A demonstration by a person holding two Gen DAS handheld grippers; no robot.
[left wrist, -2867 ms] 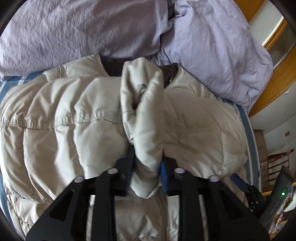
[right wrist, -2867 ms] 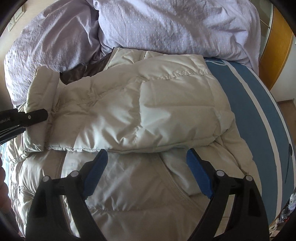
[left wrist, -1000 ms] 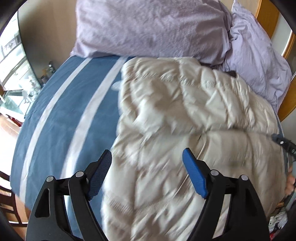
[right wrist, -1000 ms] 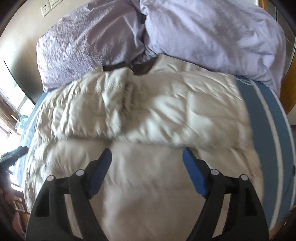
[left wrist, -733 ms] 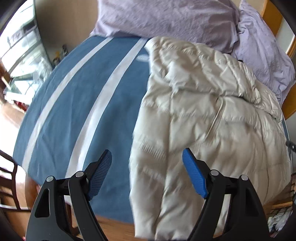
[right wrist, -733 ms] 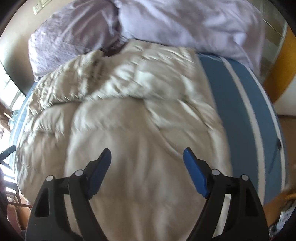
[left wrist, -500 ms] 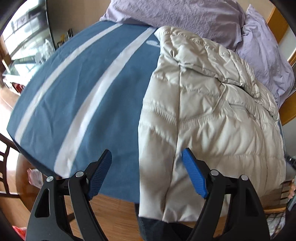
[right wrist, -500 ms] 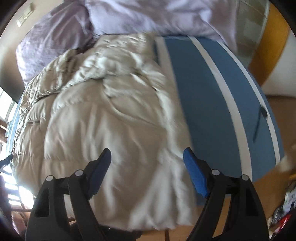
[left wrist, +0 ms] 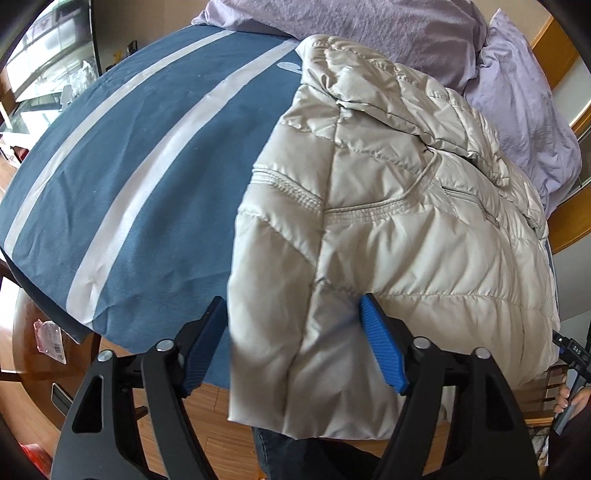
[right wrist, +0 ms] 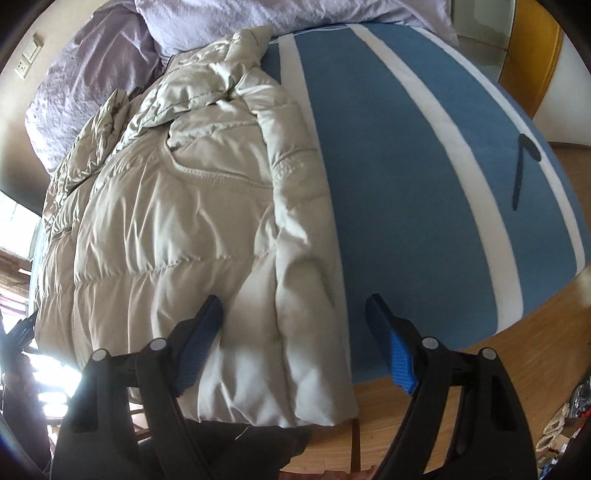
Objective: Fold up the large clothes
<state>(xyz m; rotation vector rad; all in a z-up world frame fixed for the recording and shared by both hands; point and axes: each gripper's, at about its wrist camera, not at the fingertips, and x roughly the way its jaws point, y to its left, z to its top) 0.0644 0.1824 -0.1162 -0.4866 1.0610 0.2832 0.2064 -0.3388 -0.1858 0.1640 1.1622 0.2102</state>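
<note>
1. Left wrist view: The left gripper (left wrist: 293, 345) points down at the near left corner of a puffy beige jacket (left wrist: 399, 229).
2. Its two blue pads (left wrist: 384, 350) sit on each side of that corner. They have just been moving closer together. The jacket's corner is between them. The right pad touches the cloth, and the left pad is right by the jacket's edge. I cannot tell if they squeeze it.
3. The jacket lies on a blue bed cover with white stripes (left wrist: 122, 177). Its bottom edge hangs over the near side of the bed, above a brown wood floor (left wrist: 221, 435).
4. Purple pillows (left wrist: 369, 22) lie at the far end of the bed, just behind the jacket's collar.
5. Right wrist view: The right gripper (right wrist: 293, 341) points down at the near right corner of the jacket (right wrist: 177, 206).
6. Its blue pads (right wrist: 391, 350) stand apart and have just been moving closer together. The jacket's right edge is between them. The left pad rests on the cloth. The right pad is over the bed cover (right wrist: 399, 155), away from the jacket.
7. The pillows (right wrist: 258, 18) are at the top of this view too. A thin dark thing (right wrist: 521, 170) lies on the cover at the far right, too small to name.
</note>
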